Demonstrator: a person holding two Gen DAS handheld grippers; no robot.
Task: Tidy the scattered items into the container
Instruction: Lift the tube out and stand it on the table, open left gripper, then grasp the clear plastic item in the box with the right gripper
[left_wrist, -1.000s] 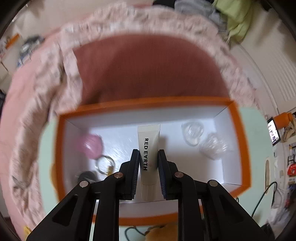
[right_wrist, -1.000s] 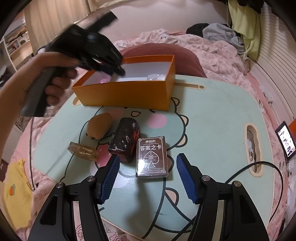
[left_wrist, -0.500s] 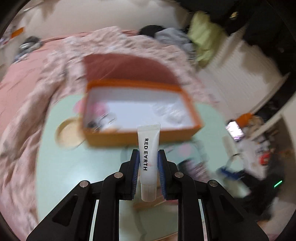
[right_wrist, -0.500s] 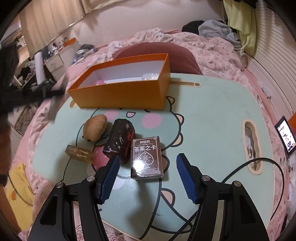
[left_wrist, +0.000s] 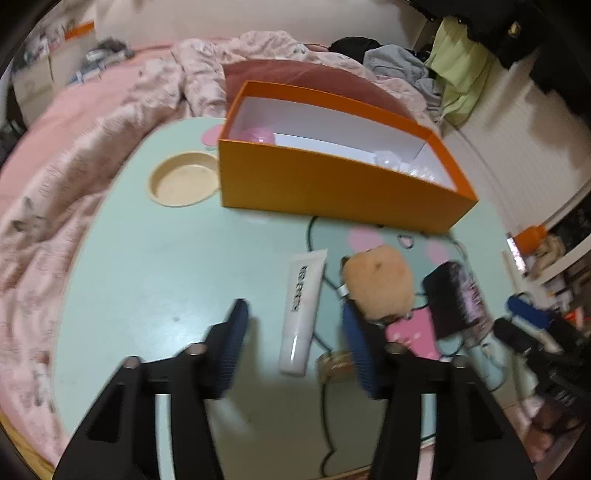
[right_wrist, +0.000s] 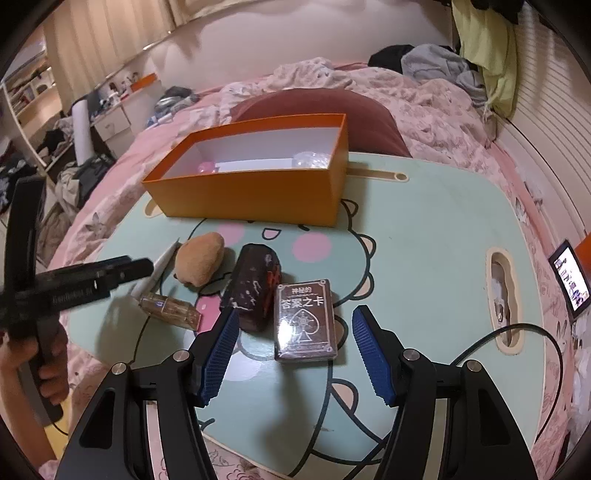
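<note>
— Left gripper (left_wrist: 293, 325)?
— Jaws opening; the white tube (left_wrist: 303, 310) lies between them on the green table (left_wrist: 147, 280), pads clear of it, outside the orange box (left_wrist: 332, 192).
— Right gripper (right_wrist: 291, 354)?
— Jaws apart, holding nothing, poised over the card deck (right_wrist: 304, 319), which sits beside the dark pouch (right_wrist: 255, 284)
</note>
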